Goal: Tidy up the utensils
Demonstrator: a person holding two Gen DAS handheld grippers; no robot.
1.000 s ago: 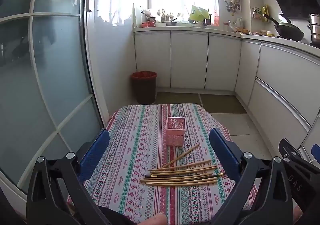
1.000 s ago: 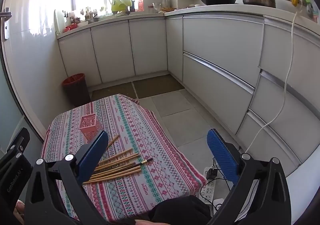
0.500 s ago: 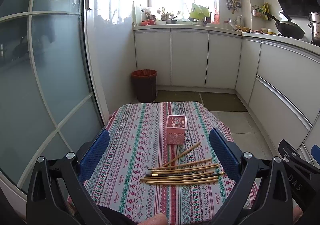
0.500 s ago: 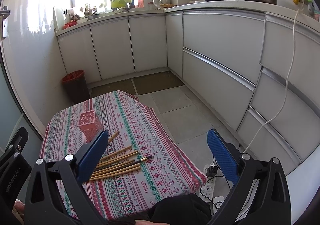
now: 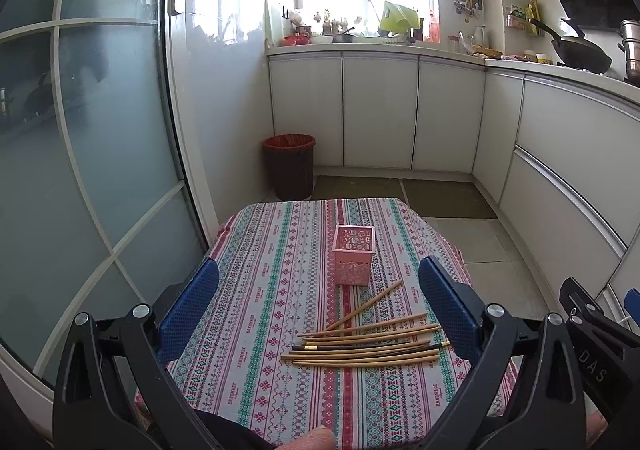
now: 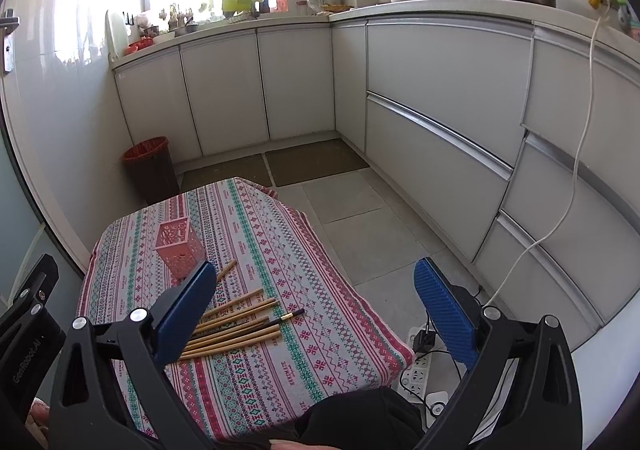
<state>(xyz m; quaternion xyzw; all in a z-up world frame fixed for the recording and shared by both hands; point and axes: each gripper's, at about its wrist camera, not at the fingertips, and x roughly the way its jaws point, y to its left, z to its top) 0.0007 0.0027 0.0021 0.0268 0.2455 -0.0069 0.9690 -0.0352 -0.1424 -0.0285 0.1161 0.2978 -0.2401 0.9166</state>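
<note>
- "DAS": white letters on the black body of the right hand-held gripper (image 5: 596,366), at the right edge of the left wrist view; the word is cut off.
- "GenRobot.AI": white lettering on the black body of the left hand-held gripper (image 6: 24,360), at the left edge of the right wrist view.
- "HANDMADE": small repeated print along the stripes of the tablecloth (image 5: 256,326).

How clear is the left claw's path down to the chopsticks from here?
Probably clear, yes. The left claw is open and empty, the chopsticks lie loose on the tablecloth straight ahead between its fingers, and the pink holder stands behind them, out of the way.
</note>
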